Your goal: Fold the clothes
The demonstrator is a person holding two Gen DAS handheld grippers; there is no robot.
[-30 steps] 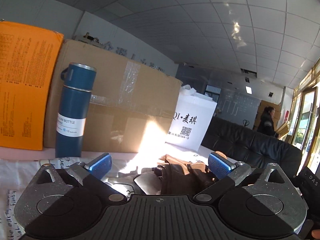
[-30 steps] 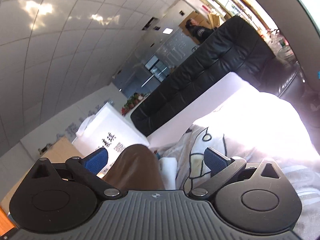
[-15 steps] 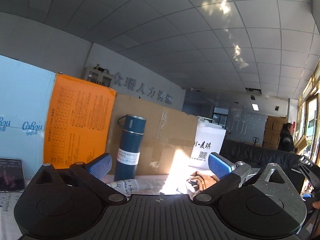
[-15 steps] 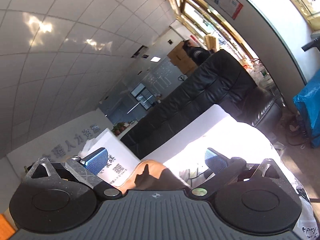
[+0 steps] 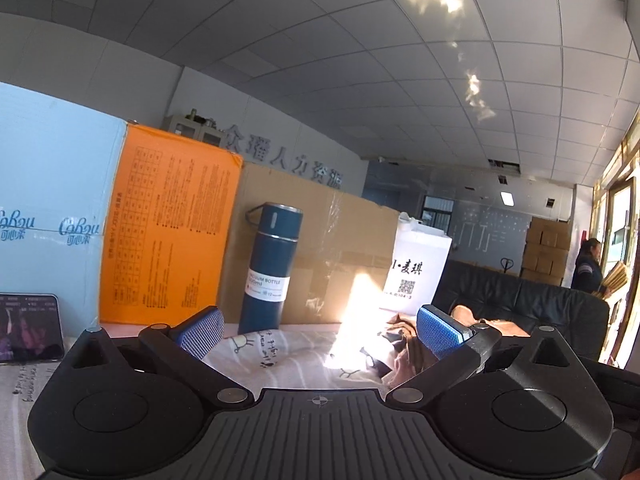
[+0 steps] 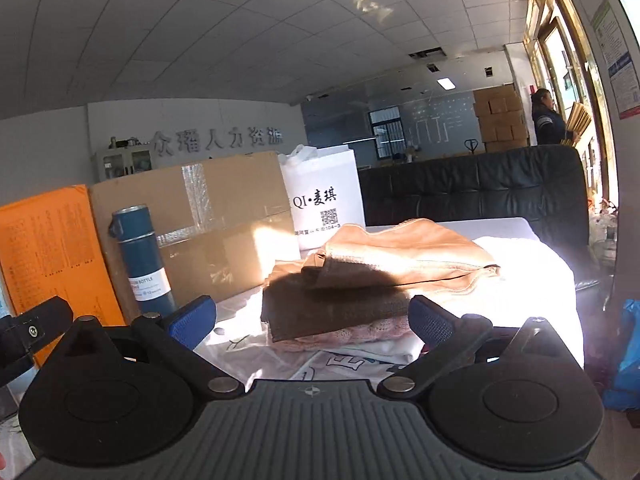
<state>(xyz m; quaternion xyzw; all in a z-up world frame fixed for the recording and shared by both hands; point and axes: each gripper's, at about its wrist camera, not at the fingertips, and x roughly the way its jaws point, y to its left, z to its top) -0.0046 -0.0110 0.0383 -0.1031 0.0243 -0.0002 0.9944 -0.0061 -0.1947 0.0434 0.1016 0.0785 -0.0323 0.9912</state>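
Now that both tools have pulled back level, left tool (image 5: 318,330) and right tool (image 6: 312,320) gape empty; folded brown garment (image 6: 360,280) tops the stack beside the blue vacuum bottle (image 6: 142,256), so I judge this fold done.

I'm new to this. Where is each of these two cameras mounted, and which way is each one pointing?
Left wrist: on the left gripper, facing across the table to the blue bottle and boxes; its open fingers show.
Right wrist: on the right gripper, facing the brown folded clothes; its open fingers show.
Shared: bottle, white bag, black sofa.
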